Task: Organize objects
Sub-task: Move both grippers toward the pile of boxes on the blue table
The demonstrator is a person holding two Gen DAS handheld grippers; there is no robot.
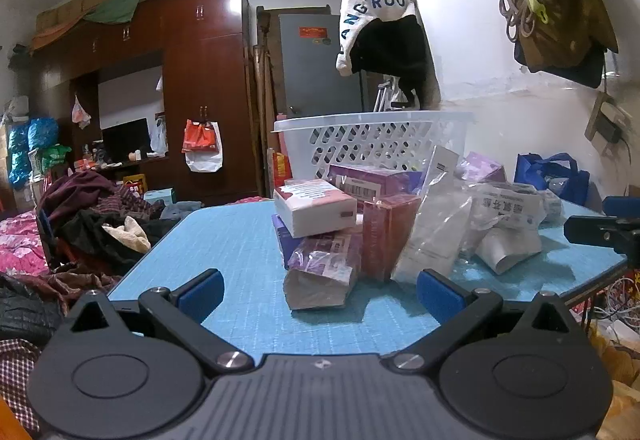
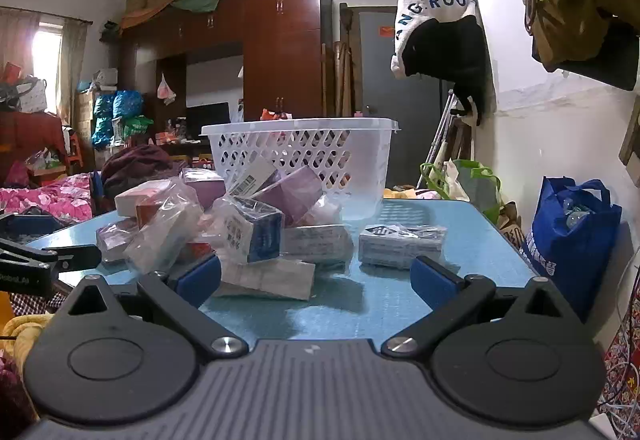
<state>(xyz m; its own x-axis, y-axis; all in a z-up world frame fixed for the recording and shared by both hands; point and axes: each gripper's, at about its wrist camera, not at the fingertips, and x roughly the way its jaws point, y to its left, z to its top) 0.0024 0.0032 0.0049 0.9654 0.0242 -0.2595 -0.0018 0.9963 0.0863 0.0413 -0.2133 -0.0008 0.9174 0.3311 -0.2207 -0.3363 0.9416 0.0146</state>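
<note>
Lying ahead of the wide-spread hand-held gripper [image 1: 318, 294]: boxes [image 1: 320, 224].

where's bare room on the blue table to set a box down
Bare mat lies along the near edge before the box pile, and at the right edge beyond the flat packet. Crowded from the pile to the white basket.

- The left gripper [image 1: 318, 294] has a ribbed grey body, two round black discs and black link arms with silver screws.
- Its fingertips [image 1: 200, 294] carry blue pads.
- The right gripper [image 2: 316, 280] looks the same; a small mark on its grey body is too faint to read.
</note>
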